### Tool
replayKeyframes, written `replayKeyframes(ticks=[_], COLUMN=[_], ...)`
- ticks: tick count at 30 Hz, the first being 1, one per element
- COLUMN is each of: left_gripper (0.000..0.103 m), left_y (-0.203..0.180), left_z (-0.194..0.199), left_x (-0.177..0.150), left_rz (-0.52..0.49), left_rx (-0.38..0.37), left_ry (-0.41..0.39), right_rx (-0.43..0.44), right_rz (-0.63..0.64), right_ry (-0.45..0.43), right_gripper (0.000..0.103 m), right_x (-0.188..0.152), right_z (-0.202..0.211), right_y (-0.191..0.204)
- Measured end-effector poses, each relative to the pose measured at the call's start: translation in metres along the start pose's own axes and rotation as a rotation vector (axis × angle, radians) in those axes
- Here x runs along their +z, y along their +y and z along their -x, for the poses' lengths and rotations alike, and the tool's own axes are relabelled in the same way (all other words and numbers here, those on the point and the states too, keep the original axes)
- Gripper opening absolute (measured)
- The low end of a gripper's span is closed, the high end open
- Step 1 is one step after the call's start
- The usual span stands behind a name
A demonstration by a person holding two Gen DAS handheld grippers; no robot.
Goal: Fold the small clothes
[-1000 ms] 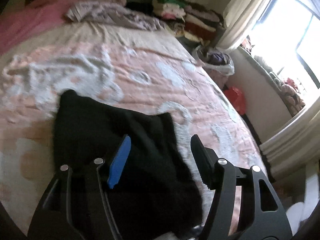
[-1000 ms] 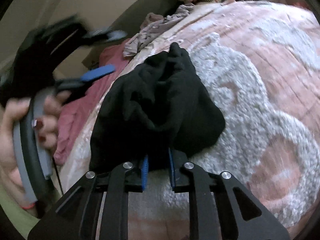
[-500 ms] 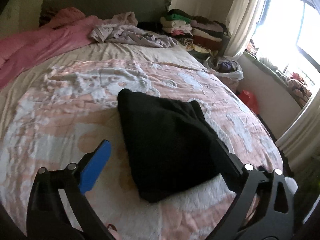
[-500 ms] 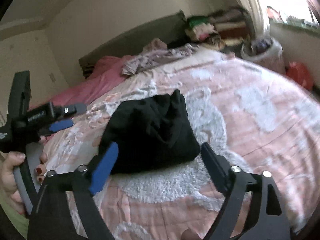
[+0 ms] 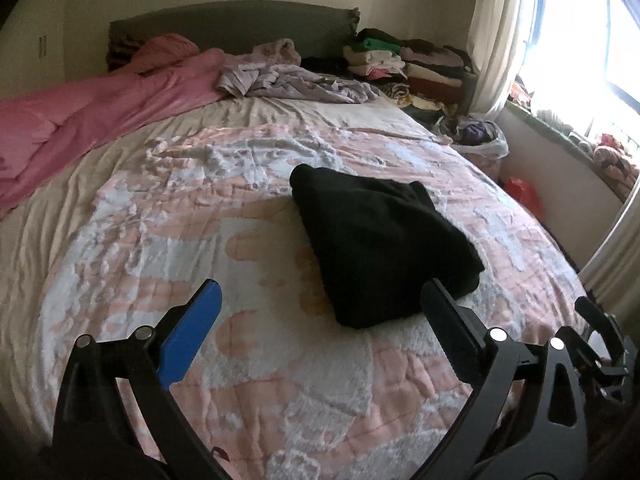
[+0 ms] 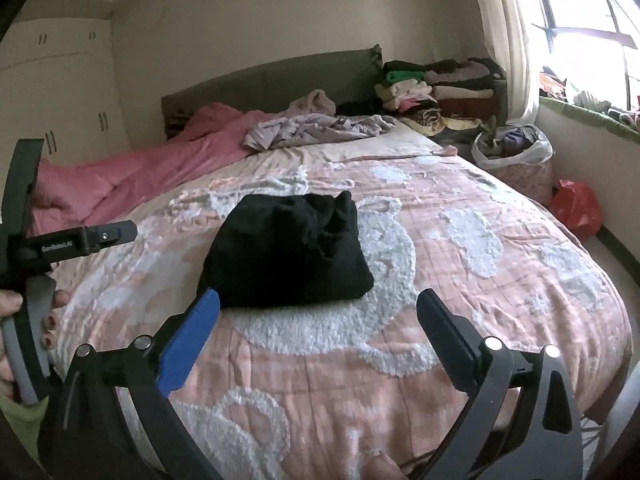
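A black garment point(image 5: 380, 240) lies folded in a compact bundle on the pink and white bedspread point(image 5: 260, 380). My left gripper point(image 5: 320, 288) hovers just short of its near edge, jaws wide open and holding nothing. The right wrist view shows the same garment point(image 6: 288, 252) a little beyond my right gripper point(image 6: 318, 296), whose jaws are opening with nothing between them. A hand holds the left gripper point(image 6: 80, 240) at the left edge of that view. Part of the right gripper point(image 5: 600, 340) shows at the right edge of the left wrist view.
A pink duvet point(image 5: 100, 120) and crumpled lilac clothes point(image 5: 296, 84) lie near the headboard. Stacked folded clothes point(image 5: 400, 64) stand at the bed's far right corner. A white bag of laundry point(image 6: 516, 148) and a red bag point(image 6: 576, 208) sit on the floor by the window.
Both grippers have let go of the black garment, opened wide and pulled back from it. The garment now rests folded on the bed.
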State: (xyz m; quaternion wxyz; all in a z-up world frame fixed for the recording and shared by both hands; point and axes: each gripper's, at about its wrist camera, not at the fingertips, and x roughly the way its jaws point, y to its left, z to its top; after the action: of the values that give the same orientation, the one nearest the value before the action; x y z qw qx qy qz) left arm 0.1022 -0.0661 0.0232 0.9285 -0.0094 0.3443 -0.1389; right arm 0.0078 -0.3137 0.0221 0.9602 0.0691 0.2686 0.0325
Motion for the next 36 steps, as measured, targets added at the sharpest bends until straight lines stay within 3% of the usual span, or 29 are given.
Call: replayKeyframes(ticks=[14,36], left_gripper=[0.093,0.093], left_y=[-0.016,-0.016], left_z=[-0.003,-0.007], left_x=[-0.047,-0.053], left_rz=[-0.055,-0.038], left_rx=[0.010,0.010], left_ry=[0.062,0.082], right_rx=[-0.046,-0.046], right_rz=[0.040,0.049], right_ry=[0.055,0.075], right_gripper=[0.098,0.098], right_x=[-0.011,-0.015], right_z=[-0.008,-0.013], right_y=[0.010,0.011])
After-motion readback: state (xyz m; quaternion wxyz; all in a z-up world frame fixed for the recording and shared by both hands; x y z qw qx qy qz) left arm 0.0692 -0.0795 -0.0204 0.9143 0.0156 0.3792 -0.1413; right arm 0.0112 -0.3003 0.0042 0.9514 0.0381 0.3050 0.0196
